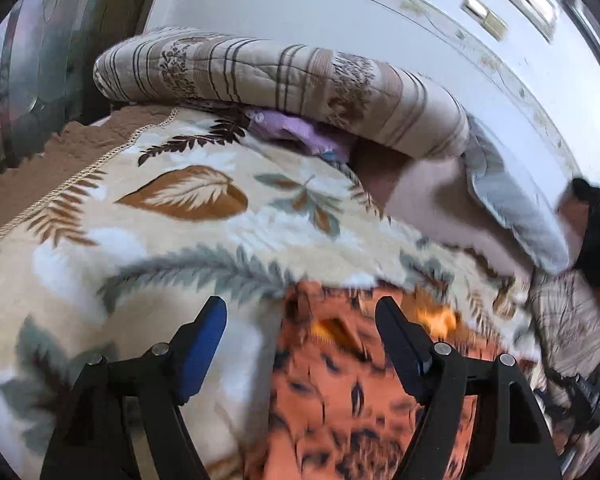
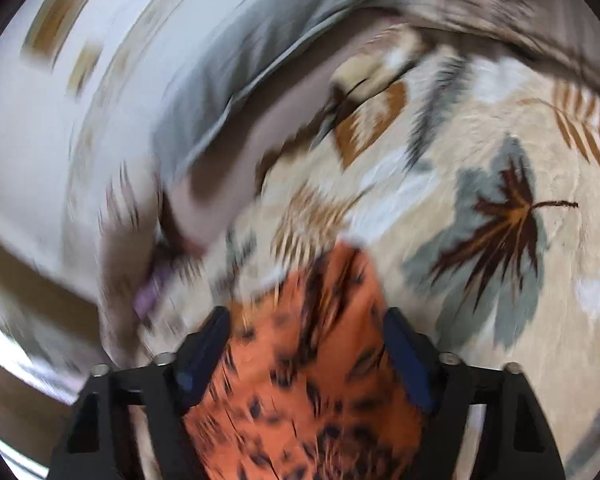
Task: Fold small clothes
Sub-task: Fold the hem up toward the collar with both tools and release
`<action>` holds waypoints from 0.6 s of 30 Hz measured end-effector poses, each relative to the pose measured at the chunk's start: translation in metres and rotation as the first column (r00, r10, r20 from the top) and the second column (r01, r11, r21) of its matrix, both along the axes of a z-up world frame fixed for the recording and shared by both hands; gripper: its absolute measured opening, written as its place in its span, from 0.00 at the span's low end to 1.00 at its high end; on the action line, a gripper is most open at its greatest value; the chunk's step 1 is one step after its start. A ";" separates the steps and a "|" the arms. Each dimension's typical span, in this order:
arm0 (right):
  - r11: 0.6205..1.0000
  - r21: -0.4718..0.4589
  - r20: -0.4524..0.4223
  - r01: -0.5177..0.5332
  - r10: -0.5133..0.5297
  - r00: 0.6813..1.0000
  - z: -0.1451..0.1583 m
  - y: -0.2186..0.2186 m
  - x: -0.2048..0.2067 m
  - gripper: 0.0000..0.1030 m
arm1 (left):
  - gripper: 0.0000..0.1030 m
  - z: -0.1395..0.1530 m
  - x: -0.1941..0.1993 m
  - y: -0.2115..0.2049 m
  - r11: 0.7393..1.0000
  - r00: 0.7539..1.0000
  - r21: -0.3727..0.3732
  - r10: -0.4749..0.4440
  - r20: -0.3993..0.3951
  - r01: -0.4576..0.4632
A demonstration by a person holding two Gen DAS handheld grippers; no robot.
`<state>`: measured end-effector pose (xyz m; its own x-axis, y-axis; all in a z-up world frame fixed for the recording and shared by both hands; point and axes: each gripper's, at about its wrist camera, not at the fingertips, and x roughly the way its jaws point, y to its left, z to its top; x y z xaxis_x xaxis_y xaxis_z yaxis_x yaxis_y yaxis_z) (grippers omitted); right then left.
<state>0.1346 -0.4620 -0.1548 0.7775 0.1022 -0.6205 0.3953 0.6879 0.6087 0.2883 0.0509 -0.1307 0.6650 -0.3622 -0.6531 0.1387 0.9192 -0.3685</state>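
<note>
We see the small orange cloth with dark spots (image 1: 340, 392) lying on the cream leaf-patterned fleece blanket (image 1: 148, 240). Both the left gripper (image 1: 300, 340) and the right gripper (image 2: 306, 344) are spread wide, grasping nothing. We should pinch two corners evenly before folding.

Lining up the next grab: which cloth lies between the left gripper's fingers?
The orange black-spotted garment, spread on the leaf-print blanket; the purple cloth sits far back under the striped quilt.

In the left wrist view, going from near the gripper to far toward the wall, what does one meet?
Left gripper, fingers apart → orange spotted garment → leaf-print blanket → purple cloth → striped quilt roll → white wall.
</note>
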 end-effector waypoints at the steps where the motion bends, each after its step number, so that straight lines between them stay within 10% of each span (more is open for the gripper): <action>1: 0.998 -0.032 -0.025 -0.055 0.054 0.998 0.001 0.018 0.005 0.60 | 0.75 -0.003 -0.011 -0.008 0.999 0.999 0.031 -0.038 -0.013 0.038; 9: 0.930 -0.184 -0.253 -0.318 0.268 0.930 -0.034 0.121 0.050 0.41 | 0.75 -0.050 -0.061 -0.069 0.953 0.967 0.170 -0.241 -0.082 0.252; 18: 0.915 -0.334 -0.278 -0.227 0.135 0.951 -0.038 0.112 0.155 0.41 | 0.85 -0.075 -0.043 -0.088 0.921 0.967 0.295 -0.235 -0.097 0.253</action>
<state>0.2898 -0.3495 -0.1927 0.5868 -0.0376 -0.8089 0.3468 0.9143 0.2091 0.2458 -0.0371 -0.2056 0.5385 -0.2874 -0.7921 0.3596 0.9285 -0.0924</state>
